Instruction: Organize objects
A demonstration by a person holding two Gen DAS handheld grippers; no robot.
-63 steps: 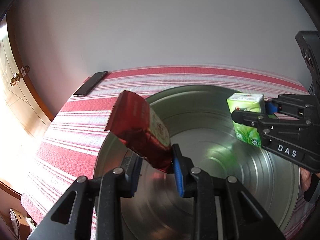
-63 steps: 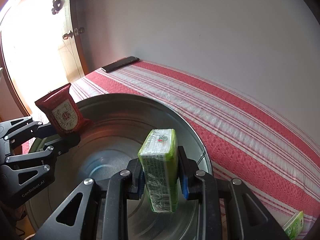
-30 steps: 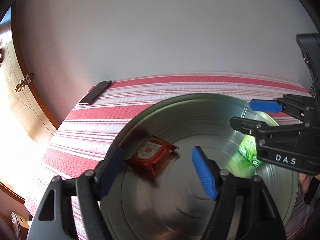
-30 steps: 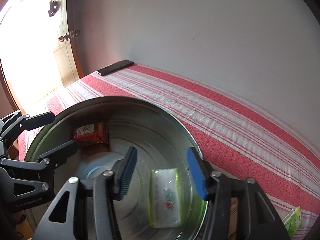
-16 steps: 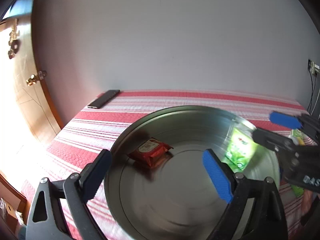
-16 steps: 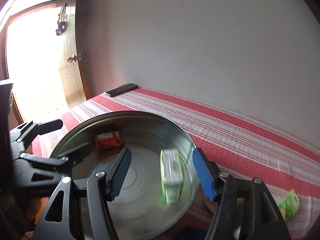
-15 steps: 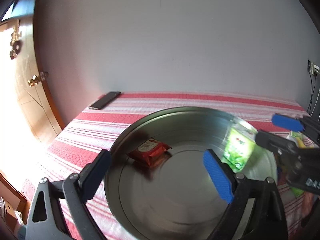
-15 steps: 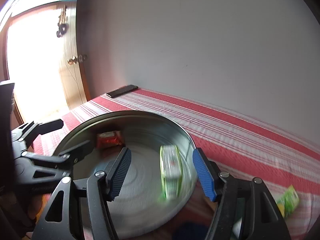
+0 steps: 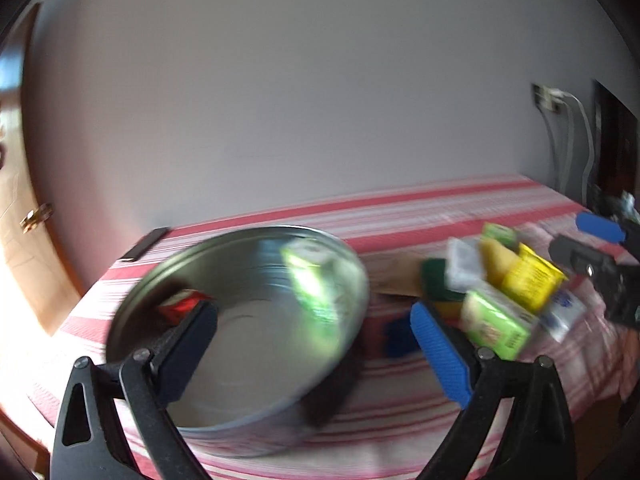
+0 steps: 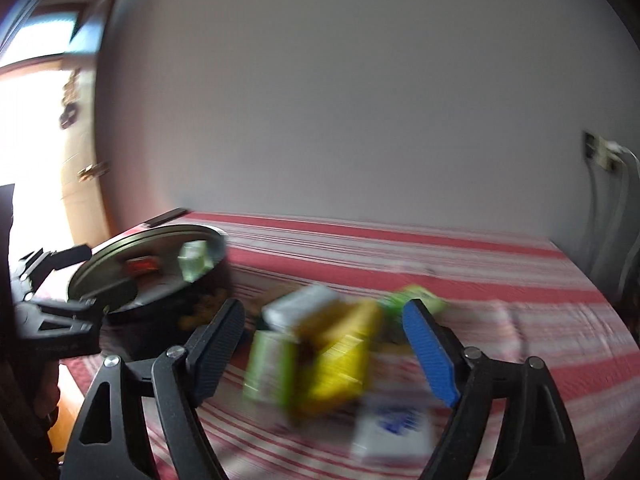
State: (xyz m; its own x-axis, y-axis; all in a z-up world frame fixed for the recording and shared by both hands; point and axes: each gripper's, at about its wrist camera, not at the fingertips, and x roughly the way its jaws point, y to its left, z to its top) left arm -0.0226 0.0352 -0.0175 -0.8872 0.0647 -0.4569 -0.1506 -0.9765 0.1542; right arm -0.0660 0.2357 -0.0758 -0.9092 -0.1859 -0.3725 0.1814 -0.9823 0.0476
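A round metal basin sits on the red striped cloth and also shows in the right wrist view. Inside it lie a red packet and a green tissue pack. A blurred pile of packs lies to the right of the basin: a yellow pack, a green pack, a white and blue pack and a white pack. My left gripper is open and empty, near the basin's right side. My right gripper is open and empty, over the pile.
A black phone lies at the far left edge of the cloth. A wooden door stands left. Wall sockets with cables are at the right. The striped cloth extends right of the pile.
Both grippers have swung right, away from the basin toward the pile of packs. Both stay open. The red packet and green pack remain in the basin.
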